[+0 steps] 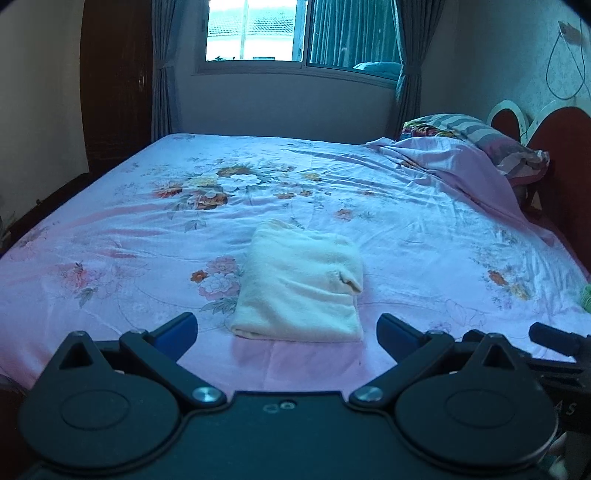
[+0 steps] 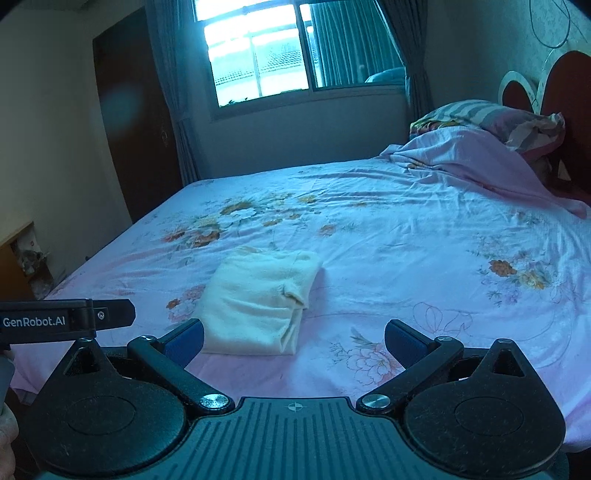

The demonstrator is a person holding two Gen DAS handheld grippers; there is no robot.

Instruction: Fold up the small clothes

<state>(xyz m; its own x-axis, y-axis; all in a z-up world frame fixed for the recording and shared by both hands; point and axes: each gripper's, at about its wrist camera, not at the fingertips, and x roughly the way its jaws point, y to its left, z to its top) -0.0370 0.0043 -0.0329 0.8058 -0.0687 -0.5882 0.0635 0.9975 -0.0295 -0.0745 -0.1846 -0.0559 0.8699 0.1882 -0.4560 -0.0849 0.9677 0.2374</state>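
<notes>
A wide bed fills most of both views, covered by a pink sheet printed with clusters of orange, white and pink flowers. The sheet is lightly creased, more so toward the head end on the right. Behind the bed a window lets in bright daylight, with grey curtains hanging at both sides. A dark wooden wardrobe stands against the left wall. At the head end a red, rounded headboard rises, and before it lies a striped and flowered pillow, partly under a rumpled fold of pink bedding.

The folded cloth, cream-coloured and soft like a small towel or garment, lies flat on the sheet near the front middle of the bed, folded into a compact rectangle with one small flap turned over at its right edge. It rests just beyond both tools and touches neither.

The left tool is released, its blue-padded fingers spread wide with nothing between them, the cloth lying just ahead of the gap. The right tool is likewise released and empty; the cloth sits ahead, toward its left finger. In the right wrist view the left tool's body shows at the left edge, bearing white lettering.
</notes>
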